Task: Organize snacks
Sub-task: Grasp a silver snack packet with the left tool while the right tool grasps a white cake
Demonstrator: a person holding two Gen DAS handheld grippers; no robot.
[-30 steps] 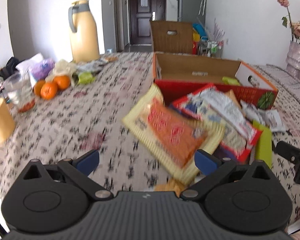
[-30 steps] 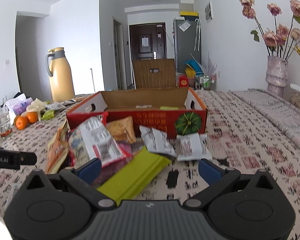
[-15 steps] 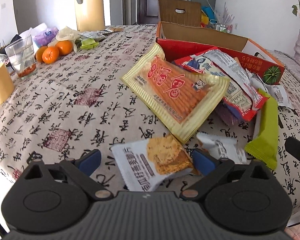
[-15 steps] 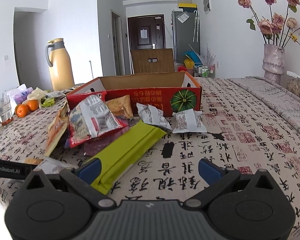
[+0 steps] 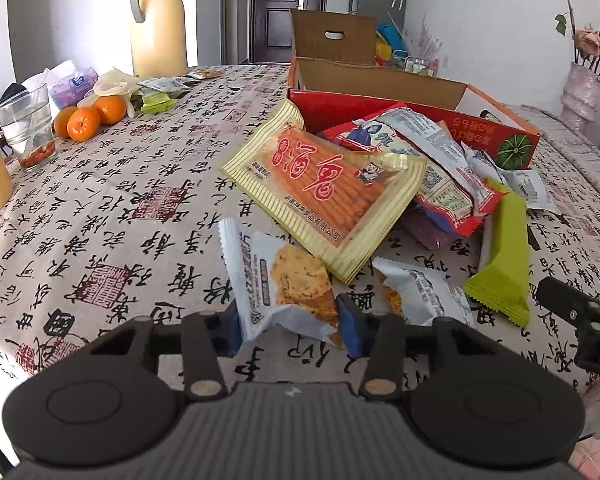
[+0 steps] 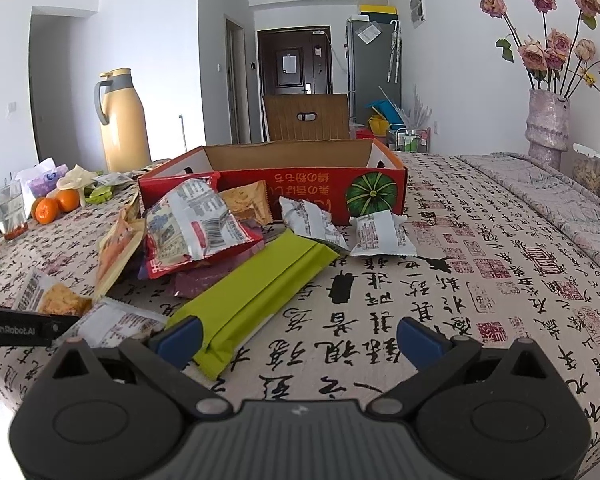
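A cloth-covered surface (image 5: 112,216) printed with calligraphy stretches ahead of both claws, carrying a loose heap of snacks that seem to await sorting. Beyond the heap, farthest from the claws, sits an open red cardboard box (image 6: 300,188) with a pumpkin on its side, the likely destination for the packets. Just ahead of the left claw (image 5: 288,328) lies a large yellow-and-orange biscuit bag (image 5: 324,188), propped on a red-and-white packet (image 5: 432,160). A long green wrapper (image 6: 256,292) runs diagonally from the heap toward the right claw (image 6: 300,340), its near end resting just inside that claw's left finger; the right claw is spread wide and grips nothing, apparently waiting its turn. The left claw's jaws are closing on a small white cracker packet (image 5: 280,280), its near end caught between the blue pads, seemingly the first piece to be lifted toward the box. A second small packet (image 5: 420,296) lies just right of it.
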